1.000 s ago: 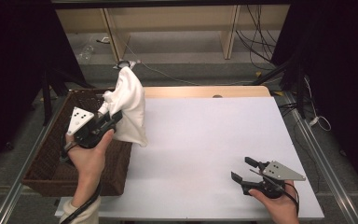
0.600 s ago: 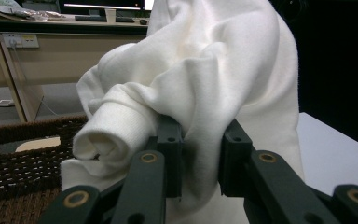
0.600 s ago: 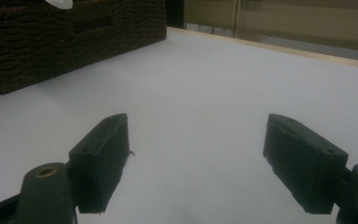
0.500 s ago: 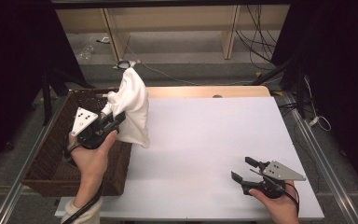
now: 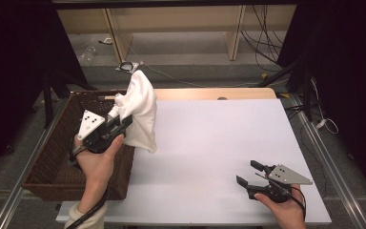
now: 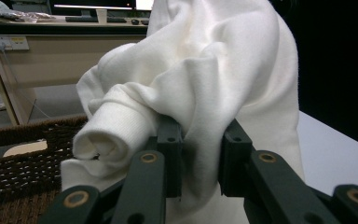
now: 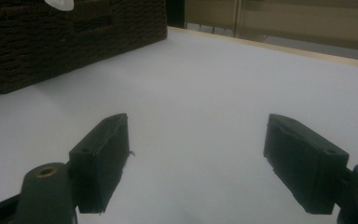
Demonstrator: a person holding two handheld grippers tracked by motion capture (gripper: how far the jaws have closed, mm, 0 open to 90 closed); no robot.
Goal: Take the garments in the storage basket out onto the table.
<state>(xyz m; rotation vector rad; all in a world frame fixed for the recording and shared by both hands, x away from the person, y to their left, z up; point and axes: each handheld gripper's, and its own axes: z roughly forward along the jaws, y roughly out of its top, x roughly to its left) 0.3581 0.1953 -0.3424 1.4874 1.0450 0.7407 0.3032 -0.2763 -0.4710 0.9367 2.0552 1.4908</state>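
Observation:
A white cloth (image 5: 140, 107) hangs bunched in the air over the right rim of the dark wicker basket (image 5: 52, 157). My left gripper (image 5: 119, 121) is shut on it. In the left gripper view the jaws pinch a thick fold of the cloth (image 6: 200, 93), and a rolled cuff sticks out to the left. The cloth's lower edge reaches down to the white table (image 5: 219, 138) beside the basket. My right gripper (image 5: 249, 172) rests low at the table's front right, open, with nothing between its fingers (image 7: 100, 161).
The basket (image 7: 70, 32) stands at the table's left edge. A wooden strip (image 5: 209, 94) runs along the table's far edge. Shelving legs and cables (image 5: 262, 38) lie on the floor beyond. A metal rail (image 5: 333, 176) borders the table's right side.
My left gripper has drifted slightly right and toward the table with the cloth. The right gripper has stayed in place.

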